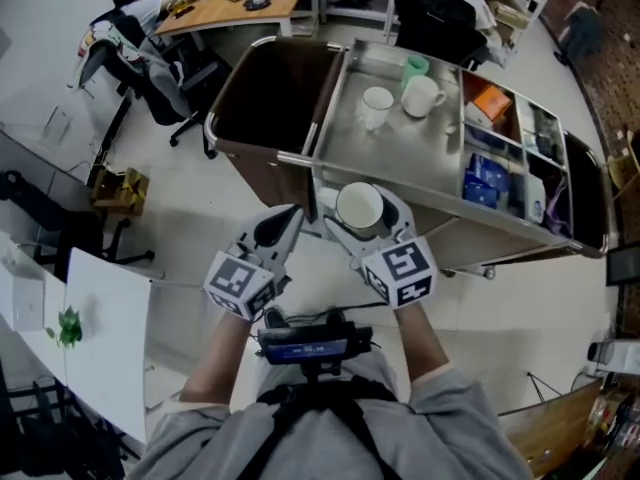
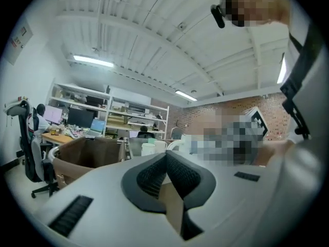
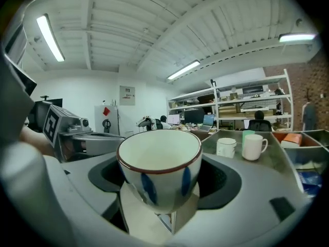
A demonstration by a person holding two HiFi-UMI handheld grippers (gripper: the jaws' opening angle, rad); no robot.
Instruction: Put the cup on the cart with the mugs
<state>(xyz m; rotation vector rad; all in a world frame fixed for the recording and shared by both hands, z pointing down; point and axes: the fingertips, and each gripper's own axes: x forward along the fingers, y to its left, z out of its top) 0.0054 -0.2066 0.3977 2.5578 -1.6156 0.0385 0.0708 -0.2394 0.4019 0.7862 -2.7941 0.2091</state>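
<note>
Porcelain cup (image 3: 159,161), upright, is sitting clamped between my right gripper's (image 1: 362,218) wide-spread jaws. I am holding it just short of the cart's (image 1: 400,158) near rim; the mugs (image 1: 420,95) are standing straight ahead of it on the steel shelf. My left gripper (image 1: 283,230) is hanging alongside, jaws together, empty.

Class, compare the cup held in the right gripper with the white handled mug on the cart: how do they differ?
The cup shows no handle; the mug has one. The cup has a dark rim and blue marks; the mug is plain white. The cup is held up by the right gripper; the mug stands on the cart. Both are upright.
</note>
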